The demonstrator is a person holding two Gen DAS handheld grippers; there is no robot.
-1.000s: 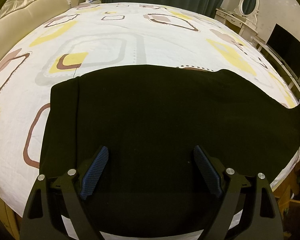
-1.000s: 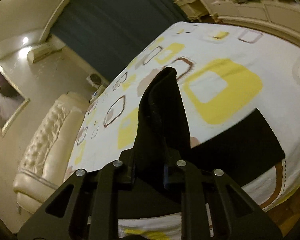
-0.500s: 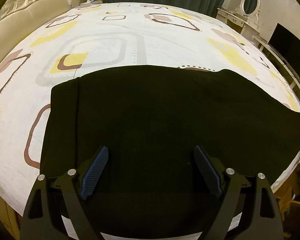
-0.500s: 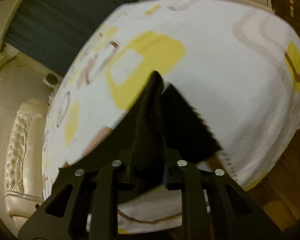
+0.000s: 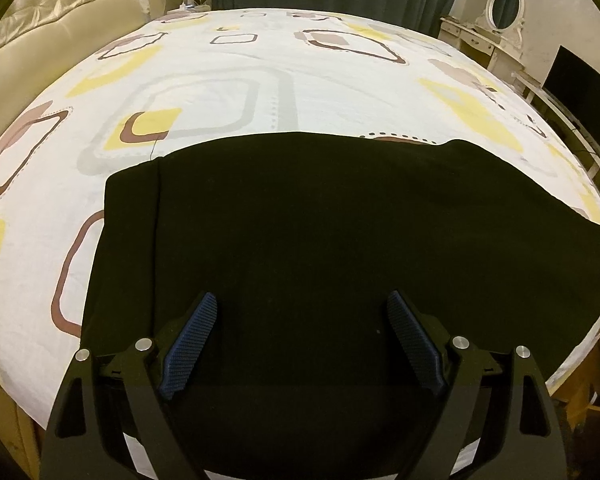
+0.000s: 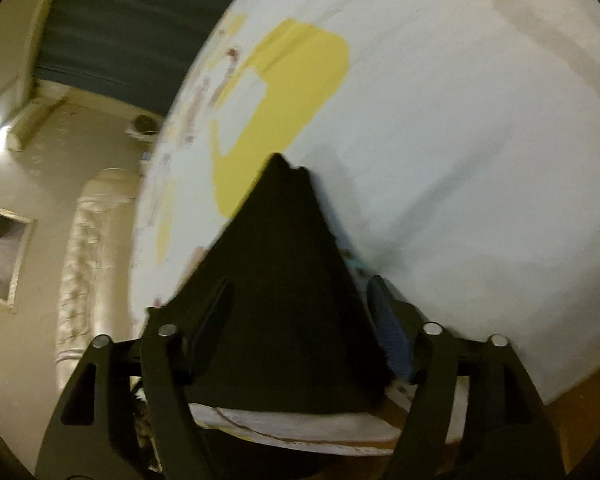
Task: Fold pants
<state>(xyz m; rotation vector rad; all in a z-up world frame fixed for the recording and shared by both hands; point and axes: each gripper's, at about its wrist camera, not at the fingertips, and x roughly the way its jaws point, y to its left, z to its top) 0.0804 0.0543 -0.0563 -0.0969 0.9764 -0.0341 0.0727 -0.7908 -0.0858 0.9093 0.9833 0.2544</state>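
Right gripper (image 6: 300,320) has spread open, releasing black pants (image 6: 280,300).

A bed with a white sheet (image 5: 300,80) patterned in yellow, brown and grey squares; black fabric pants (image 5: 320,220) lie flat on it, beneath and ahead of the fingers.

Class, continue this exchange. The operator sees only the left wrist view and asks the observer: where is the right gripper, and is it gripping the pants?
Observer: The right gripper is open; its fingers stand apart on either side of a raised peak of the black pants.
Operator: Where does that peak point?
Observer: At a yellow patch on the bedsheet; the right wrist view is blurred.
Operator: Anything off the bed?
Observer: A framed picture hangs on the wall beside the headboard.
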